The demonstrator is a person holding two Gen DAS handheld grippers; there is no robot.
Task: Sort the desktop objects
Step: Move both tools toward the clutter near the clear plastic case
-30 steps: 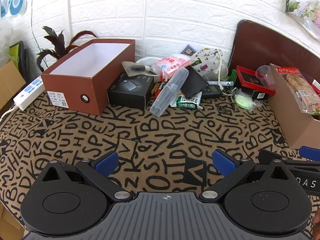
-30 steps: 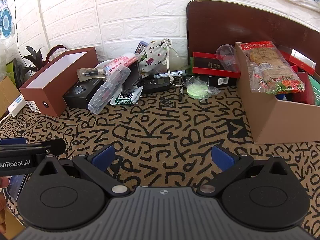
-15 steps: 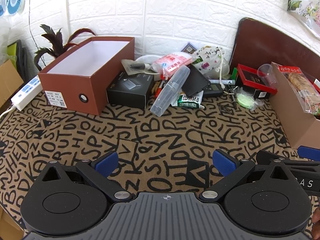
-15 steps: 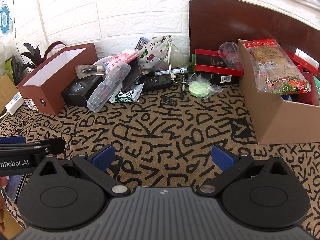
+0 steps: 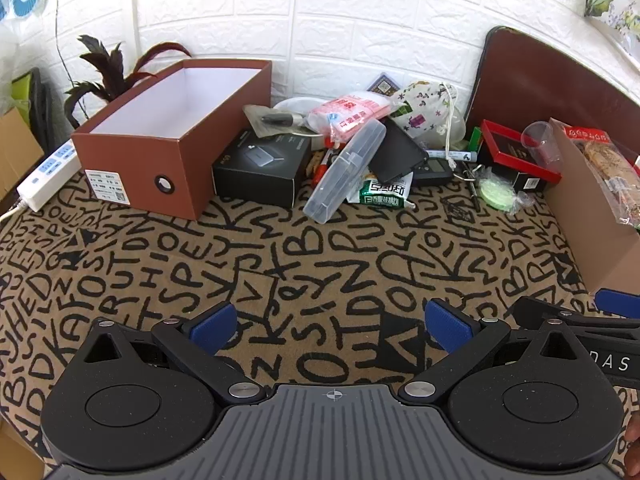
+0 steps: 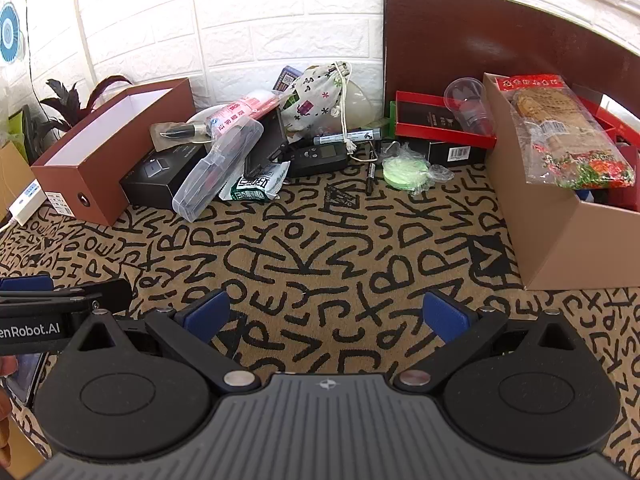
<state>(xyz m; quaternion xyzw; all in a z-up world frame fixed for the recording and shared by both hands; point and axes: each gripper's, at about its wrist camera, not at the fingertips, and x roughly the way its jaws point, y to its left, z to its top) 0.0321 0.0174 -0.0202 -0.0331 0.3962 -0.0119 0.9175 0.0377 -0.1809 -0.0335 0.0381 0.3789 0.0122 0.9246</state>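
A heap of desktop objects lies against the white brick wall: a clear plastic case (image 5: 346, 170) (image 6: 218, 168), a black box (image 5: 260, 168) (image 6: 160, 176), a pink packet (image 5: 348, 114), a printed cloth pouch (image 5: 426, 112) (image 6: 316, 92), a green-white sachet (image 5: 382, 194), a black calculator (image 6: 318, 156), a marker (image 6: 348, 136) and a green tape roll (image 5: 494, 192) (image 6: 402, 170). My left gripper (image 5: 332, 326) hovers open over the lettered cloth, well short of the heap. My right gripper (image 6: 326, 316) is open too, holding nothing.
An empty brown box (image 5: 176, 128) (image 6: 100, 148) stands at the left, a cardboard box (image 6: 560, 216) with a snack bag (image 6: 560, 132) at the right. A red-rimmed box (image 6: 432, 120) holds a clear cup (image 6: 468, 104). A white power strip (image 5: 44, 176) lies far left.
Both grippers have drifted slightly; the heap sits a little lower and nearer in the left view and shifted slightly in the right view. Jaws stay open, nothing was picked up.
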